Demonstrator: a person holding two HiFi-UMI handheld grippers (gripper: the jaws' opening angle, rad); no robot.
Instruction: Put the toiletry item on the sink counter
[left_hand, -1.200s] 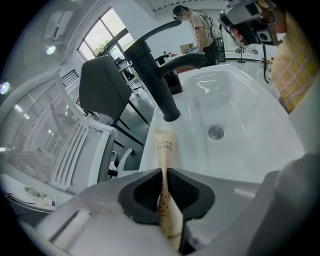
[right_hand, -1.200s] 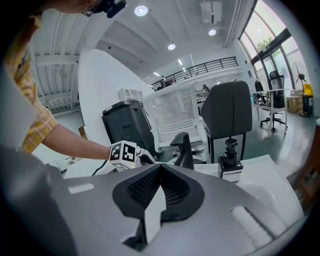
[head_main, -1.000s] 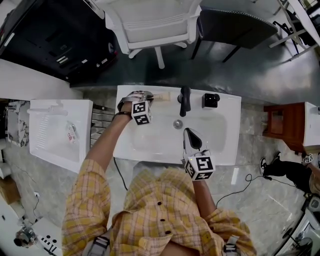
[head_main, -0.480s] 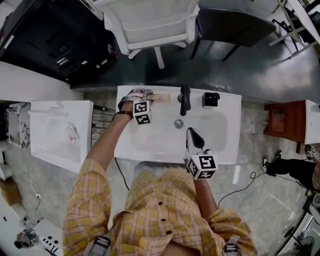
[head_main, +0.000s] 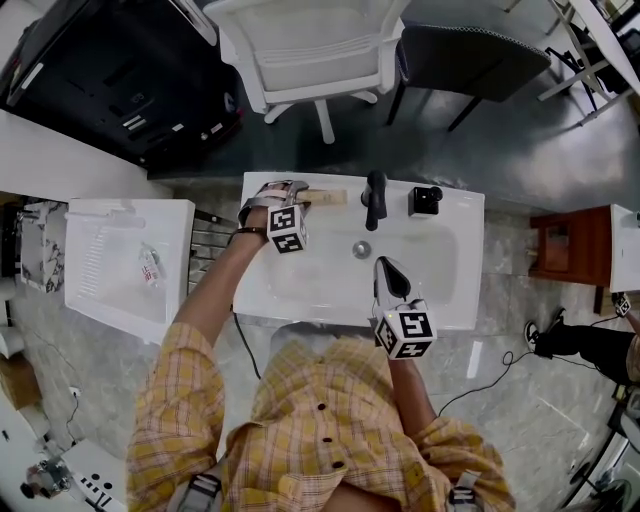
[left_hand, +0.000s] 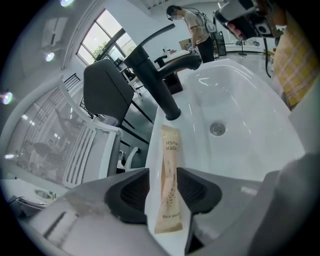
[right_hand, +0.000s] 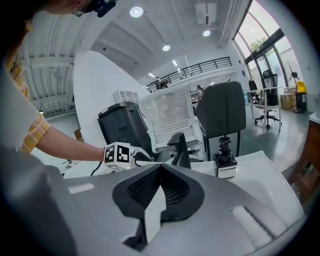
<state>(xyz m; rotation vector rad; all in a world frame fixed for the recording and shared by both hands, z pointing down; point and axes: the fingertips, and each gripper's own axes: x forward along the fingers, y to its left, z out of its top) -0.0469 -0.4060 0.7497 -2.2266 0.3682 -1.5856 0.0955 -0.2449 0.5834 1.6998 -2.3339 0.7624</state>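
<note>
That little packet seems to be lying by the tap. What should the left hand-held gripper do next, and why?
Probably draw the left hand-held gripper straight back. Its jaws are opening, and the toothbrush packet lies flat on the sink counter between them, beside the faucet. Backing off should clear it without dragging it.

**Gloss white, matt black, plain paper**

The sink counter (head_main: 462, 262) looks like glazed ceramic, smooth and glossy white, and its basin catches reflections. The faucet (head_main: 375, 198) is matt black and looks like metal. The drain (head_main: 361, 250) is bright polished metal. On the far left rim, the toothbrush packet (left_hand: 169, 180) is tan paper with a dull, smooth face and printed letters. The person's shirt (head_main: 320, 420) is soft checked cloth. The floor (head_main: 520, 345) is veined, stone-like tile, polished to a shine.
</note>
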